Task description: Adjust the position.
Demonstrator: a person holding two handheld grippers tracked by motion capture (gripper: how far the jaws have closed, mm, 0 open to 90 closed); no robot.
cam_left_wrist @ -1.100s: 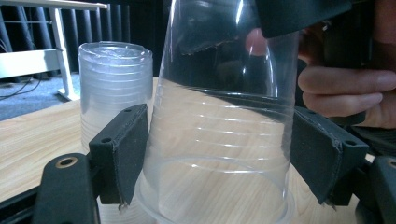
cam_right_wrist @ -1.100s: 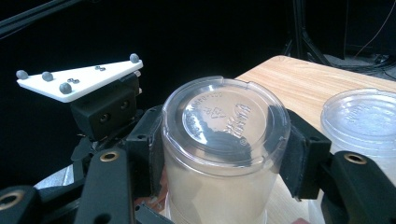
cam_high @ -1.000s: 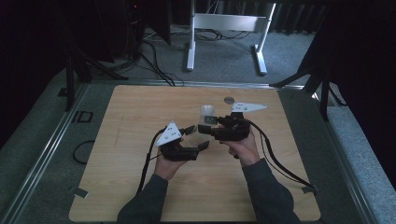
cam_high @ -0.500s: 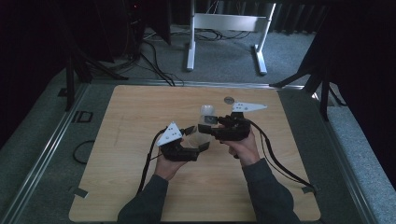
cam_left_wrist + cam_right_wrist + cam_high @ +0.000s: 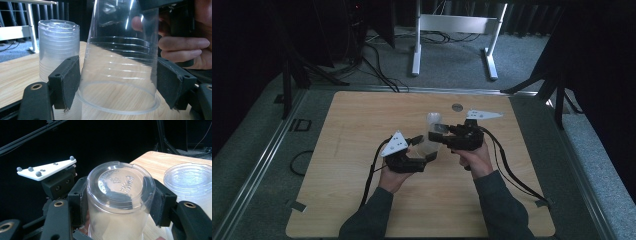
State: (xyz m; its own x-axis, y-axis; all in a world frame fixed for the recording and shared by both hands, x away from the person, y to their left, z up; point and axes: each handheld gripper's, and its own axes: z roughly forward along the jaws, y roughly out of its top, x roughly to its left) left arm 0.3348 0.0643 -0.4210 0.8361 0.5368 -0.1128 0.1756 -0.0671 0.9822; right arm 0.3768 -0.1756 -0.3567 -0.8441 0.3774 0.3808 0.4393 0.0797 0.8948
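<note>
A clear plastic cup [image 5: 428,145] hangs upside down above the middle of the wooden table [image 5: 362,200], held from both sides. My right gripper [image 5: 120,200] is shut on the cup's base end [image 5: 117,181], its pads pressing on both sides. My left gripper [image 5: 118,82] spans the wider rim end [image 5: 120,57]. Its jaws have just been closing, and its pads [image 5: 66,80] now touch the cup's wall. In the high view the left gripper [image 5: 424,150] sits below and left of the right gripper [image 5: 439,132].
A stack of clear cups [image 5: 432,120] stands upside down on the table just behind the grippers, close beside the held cup [image 5: 57,42]. A small grey disc [image 5: 457,106] lies near the far edge. Cables trail from both grippers toward the near edge.
Both hands and the cup stay in nearly the same spot; no clear shift shows in the high view.
</note>
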